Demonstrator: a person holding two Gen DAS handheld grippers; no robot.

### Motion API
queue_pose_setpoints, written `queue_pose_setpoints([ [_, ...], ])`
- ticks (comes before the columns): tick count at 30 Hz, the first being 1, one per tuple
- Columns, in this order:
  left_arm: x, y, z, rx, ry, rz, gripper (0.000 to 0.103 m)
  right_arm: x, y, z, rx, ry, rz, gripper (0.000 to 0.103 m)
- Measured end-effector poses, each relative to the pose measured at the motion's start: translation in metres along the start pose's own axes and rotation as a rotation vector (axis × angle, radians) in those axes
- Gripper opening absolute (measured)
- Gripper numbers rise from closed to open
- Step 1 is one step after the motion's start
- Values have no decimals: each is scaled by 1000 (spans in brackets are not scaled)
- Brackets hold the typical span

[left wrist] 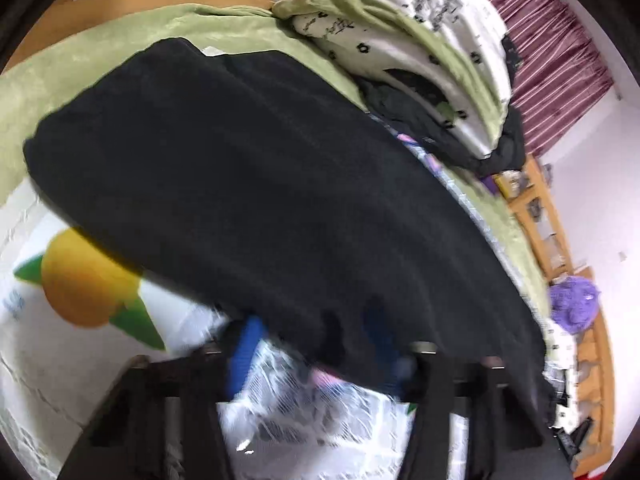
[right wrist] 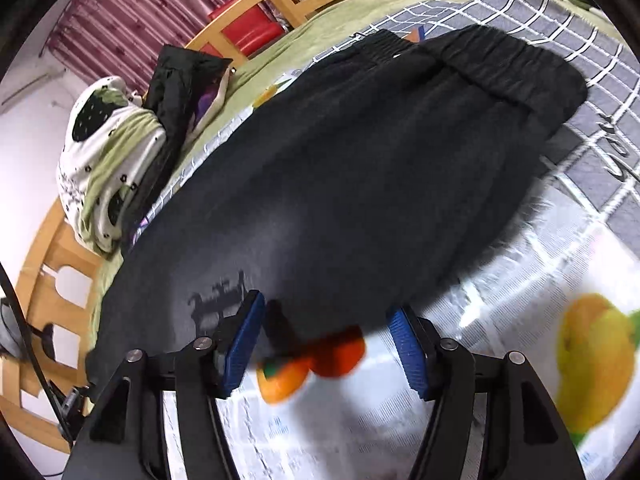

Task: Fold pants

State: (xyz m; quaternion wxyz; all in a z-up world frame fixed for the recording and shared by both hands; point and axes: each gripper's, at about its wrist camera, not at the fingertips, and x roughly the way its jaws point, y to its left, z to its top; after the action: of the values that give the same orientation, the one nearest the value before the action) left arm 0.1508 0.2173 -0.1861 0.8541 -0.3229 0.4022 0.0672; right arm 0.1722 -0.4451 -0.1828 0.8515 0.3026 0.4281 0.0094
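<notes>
At the near edge of the bed, the left hand-held gripper (left wrist: 316, 354) has its blue pads drawn almost together at the dark hem of the pants (left wrist: 256, 184); the blur there hides whether cloth is truly pinched, though the hem drapes over the far pad, so I judge it clenched on the fabric. The right hand-held gripper (right wrist: 326, 344) stands about half open, the hem's edge lying between its pads (right wrist: 244, 344) without being pressed.

The pants (right wrist: 340, 168) lie flat on a fruit-printed sheet (right wrist: 520, 340), running away to the elastic waistband (right wrist: 500, 68) at the far end. They look like a soft, thick, limp knit: light, not slippery, sure to sag wherever unsupported. The two near hem corners seem the best places to hold, so the cloth lifts evenly toward the waistband.

Beyond, a rolled quilt (left wrist: 420, 52) sits against the wooden bed frame (right wrist: 44, 248). Motion smear muddies the near fabric, and black cloth hides its own folds.
</notes>
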Motion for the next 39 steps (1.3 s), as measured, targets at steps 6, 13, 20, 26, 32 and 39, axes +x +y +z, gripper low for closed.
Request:
queue_pose_setpoints([
  [6, -31, -33, 29, 155, -115, -14, 8, -13, 35, 25, -126, -37, -1, 14],
  [13, -18, -95, 90, 289, -200, 0, 8, -14, 98, 98, -270, -110, 51, 13],
  [20, 52, -137, 147, 308, -228, 50, 8, 53, 125, 175, -314, -102, 6, 14],
  [26, 115, -143, 157, 270, -127, 190, 24, 135, 112, 205, -267, 26, -61, 29],
  [32, 72, -143, 141, 314, -215, 150, 68, 93, 103, 195, -271, -103, -59, 58],
  [39, 11, -105, 108, 338, -179, 203, 70, 41, 84, 132, -305, -6, -80, 58],
])
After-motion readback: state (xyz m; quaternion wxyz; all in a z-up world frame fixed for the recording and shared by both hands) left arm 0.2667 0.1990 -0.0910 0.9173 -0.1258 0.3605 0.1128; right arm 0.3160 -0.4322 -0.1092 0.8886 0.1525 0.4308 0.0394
